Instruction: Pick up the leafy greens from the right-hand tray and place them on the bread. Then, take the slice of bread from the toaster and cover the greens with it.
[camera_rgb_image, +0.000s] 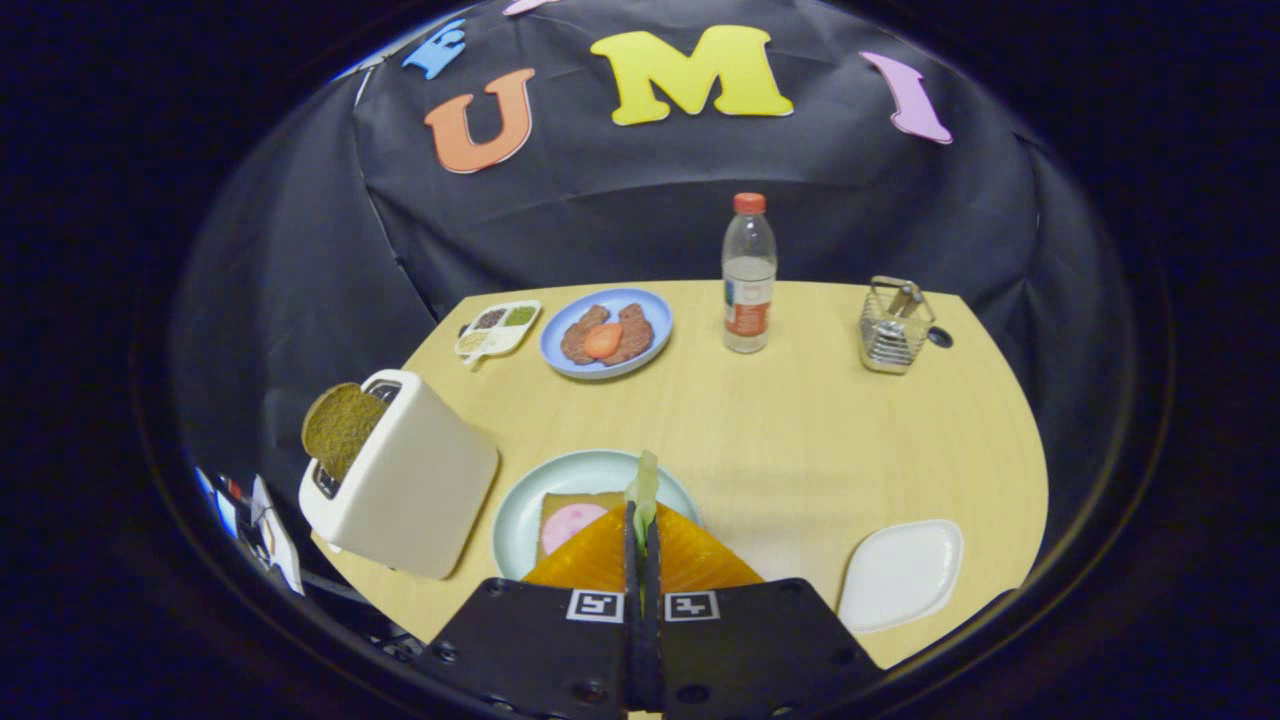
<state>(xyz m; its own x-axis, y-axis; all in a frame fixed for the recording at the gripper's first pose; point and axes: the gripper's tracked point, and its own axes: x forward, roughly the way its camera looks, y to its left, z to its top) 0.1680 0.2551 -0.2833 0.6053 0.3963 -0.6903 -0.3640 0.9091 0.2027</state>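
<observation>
Pressed together, the jaws of the gripper (642, 530) pinch a pale, thin strip of leafy greens (645, 490), whose tip stands up just above the orange ribbed fingers (690, 560). Directly below and ahead of the fingertips lies the bread (560, 505), a flat tan square with a round pink slice of ham (570, 525) on it, resting on a smooth pale green plate (530, 500). Left of that plate stands the toaster (410, 480), a cream, rounded block with a dark, coarse slice of bread (340, 428) jutting from its slot. Right of the plate sits a glossy white tray (900, 575) with rounded corners. Beyond the plate, across the light wooden table (800, 440), are a blue plate (650, 310) holding brown patties, a small divided white dish (498, 328), a clear plastic bottle (748, 275) with an orange cap, and a shiny metal rack (893, 325).
</observation>
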